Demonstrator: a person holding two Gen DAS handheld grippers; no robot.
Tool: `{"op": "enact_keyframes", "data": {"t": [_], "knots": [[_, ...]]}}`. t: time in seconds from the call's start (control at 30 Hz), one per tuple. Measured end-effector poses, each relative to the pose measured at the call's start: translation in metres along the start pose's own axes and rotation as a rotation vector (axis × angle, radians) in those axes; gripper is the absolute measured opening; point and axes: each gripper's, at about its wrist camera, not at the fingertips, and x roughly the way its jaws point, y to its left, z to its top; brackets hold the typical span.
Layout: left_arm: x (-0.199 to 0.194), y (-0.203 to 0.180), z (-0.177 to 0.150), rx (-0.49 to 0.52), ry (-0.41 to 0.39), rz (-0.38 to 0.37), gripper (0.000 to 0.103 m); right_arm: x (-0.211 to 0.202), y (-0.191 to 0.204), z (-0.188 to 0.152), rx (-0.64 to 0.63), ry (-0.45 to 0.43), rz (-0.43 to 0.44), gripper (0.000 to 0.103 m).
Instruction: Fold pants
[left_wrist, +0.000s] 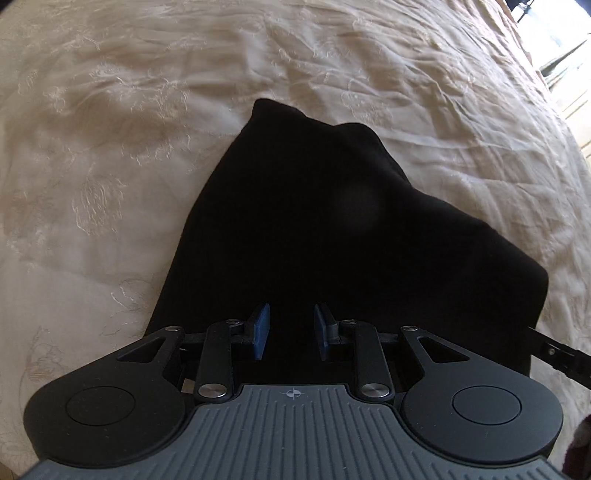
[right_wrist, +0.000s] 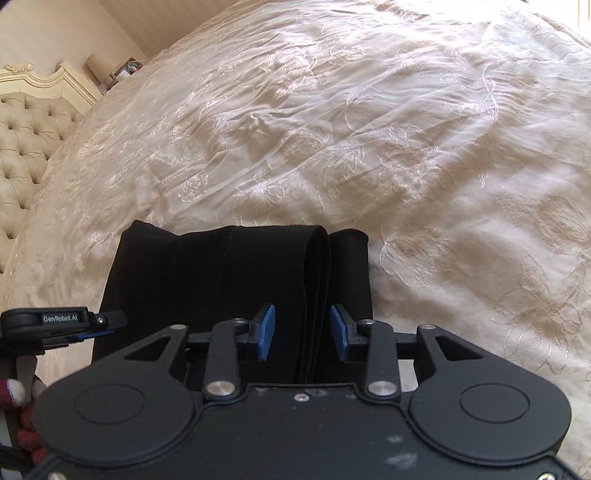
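Pants (left_wrist: 314, 236): black, folded into a thick bundle, lying on the bed (left_wrist: 110, 184). Near edge of the bed isn't in frame in either view, so can't place them against an edge; the bed's right edge shows only top right in the left wrist view, well away from them. In the right wrist view the pants (right_wrist: 207, 280) show a stacked elastic waistband (right_wrist: 314, 295) with several layers edge-on, and another fold just right of it. Fabric is near featureless black, so seams and leg layout are hard to read; the near part is hidden under both tools.

Left gripper (left_wrist: 291, 328): blue fingers (left_wrist: 260, 330) apart by a narrow gap, hanging over the pants. Black on black, so can't tell if cloth sits between them or if they touch it. In the right wrist view it's cut off at the left edge (right_wrist: 59, 325), seen side-on.

Right gripper (right_wrist: 303, 330): fingers (right_wrist: 266, 330) spread wide, waistband layers lie in the gap, pads not pressing on them. Only its tip (left_wrist: 557, 350) shows in the left wrist view.

Bedspread: cream, embroidered flowers, wrinkled. Tufted headboard (right_wrist: 29, 140) far left. A gloved hand (right_wrist: 22, 417) at lower left, mostly cut off.
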Motion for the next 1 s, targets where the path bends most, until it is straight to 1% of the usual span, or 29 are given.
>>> {"op": "enact_keyframes", "data": {"t": [0.03,0.1,0.17,0.23,0.33,0.43,0.47,0.53,0.57,0.6,0.63,0.7,0.73,0.77,0.8,0.83,0.87,0.93,1.0], "knots": [[0.003,0.001,0.000,0.006,0.007,-0.007,0.026,0.004,0.000,-0.001,0.009,0.012,-0.003,0.039],[0.004,0.002,0.003,0.016,0.016,-0.034,0.026,0.011,0.001,-0.003,0.021,0.035,-0.008,0.040],[-0.003,0.006,0.006,0.014,0.007,-0.088,0.026,0.017,0.004,-0.005,0.015,0.043,-0.018,0.041],[-0.013,0.009,0.006,0.021,-0.010,-0.125,0.026,0.021,0.007,-0.006,0.010,0.045,-0.023,0.043],[-0.030,0.016,0.004,0.045,-0.046,-0.140,0.026,0.029,0.009,-0.007,0.014,0.050,-0.031,0.047],[-0.044,0.026,0.004,0.060,-0.074,-0.141,0.026,0.035,0.009,-0.005,0.030,0.061,-0.048,0.047],[-0.047,0.029,0.005,0.065,-0.082,-0.139,0.026,0.036,0.010,-0.003,0.029,0.068,-0.057,0.043],[-0.052,0.032,0.011,0.086,-0.094,-0.128,0.026,0.034,0.013,0.000,0.010,0.074,-0.081,0.021],[-0.054,0.034,0.014,0.097,-0.099,-0.125,0.026,0.029,0.016,0.003,0.002,0.068,-0.080,0.018],[-0.055,0.035,0.018,0.110,-0.105,-0.123,0.026,0.021,0.021,0.006,-0.008,0.052,-0.074,0.013],[-0.056,0.035,0.023,0.122,-0.109,-0.124,0.026,0.010,0.028,0.008,-0.031,0.030,-0.059,0.012],[-0.056,0.037,0.031,0.136,-0.110,-0.134,0.026,-0.015,0.049,0.013,-0.140,-0.029,-0.065,0.011],[-0.055,0.036,0.035,0.141,-0.110,-0.140,0.026,-0.023,0.056,0.015,-0.177,-0.052,-0.082,0.011],[-0.052,0.035,0.040,0.145,-0.107,-0.147,0.026,-0.031,0.060,0.016,-0.204,-0.083,-0.119,0.011],[-0.049,0.034,0.045,0.148,-0.102,-0.155,0.026,-0.031,0.059,0.018,-0.202,-0.092,-0.159,0.011],[-0.045,0.032,0.051,0.150,-0.097,-0.163,0.026,-0.026,0.053,0.020,-0.183,-0.081,-0.199,0.011],[-0.042,0.030,0.056,0.153,-0.092,-0.168,0.026,-0.017,0.045,0.023,-0.151,-0.049,-0.226,0.012],[-0.034,0.024,0.068,0.166,-0.090,-0.180,0.026,-0.001,0.029,0.026,-0.091,0.012,-0.235,0.012],[-0.026,0.017,0.080,0.181,-0.092,-0.189,0.027,0.006,0.024,0.025,-0.077,0.022,-0.236,0.012]]}}
